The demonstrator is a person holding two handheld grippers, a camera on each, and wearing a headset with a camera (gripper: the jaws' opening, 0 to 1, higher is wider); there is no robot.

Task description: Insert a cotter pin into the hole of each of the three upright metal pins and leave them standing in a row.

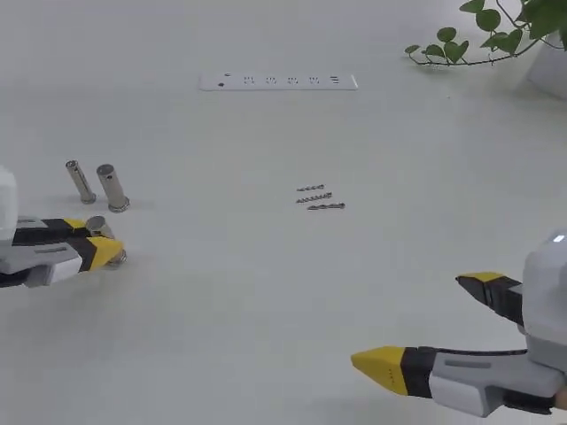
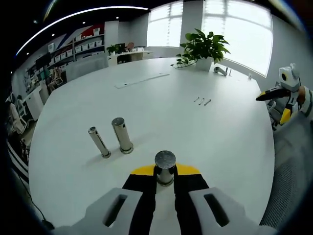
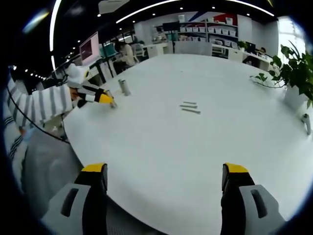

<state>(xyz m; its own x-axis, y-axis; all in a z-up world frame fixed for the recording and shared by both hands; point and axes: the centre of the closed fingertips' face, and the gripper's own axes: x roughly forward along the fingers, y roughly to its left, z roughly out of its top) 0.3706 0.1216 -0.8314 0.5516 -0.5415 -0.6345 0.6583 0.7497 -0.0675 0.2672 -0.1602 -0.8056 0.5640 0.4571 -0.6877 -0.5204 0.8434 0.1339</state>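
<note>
Two upright metal pins, a thin one (image 1: pixel 81 181) and a thicker one (image 1: pixel 111 188), stand at the left of the white table. In front of them my left gripper (image 1: pixel 111 246) is shut on a third upright pin (image 1: pixel 97 227); the left gripper view has that pin (image 2: pixel 165 166) held between the yellow-tipped jaws. Three small cotter pins (image 1: pixel 317 197) lie side by side mid-table, apart from both grippers. My right gripper (image 1: pixel 412 320) is at the lower right, open, nothing between its fingers; its own view looks across the table at the cotter pins (image 3: pixel 190 107).
A white power strip (image 1: pixel 279 82) lies at the back of the table. A potted plant (image 1: pixel 496 31) trails over the far right corner. The table's near edge curves just ahead of the right gripper (image 3: pixel 164 171).
</note>
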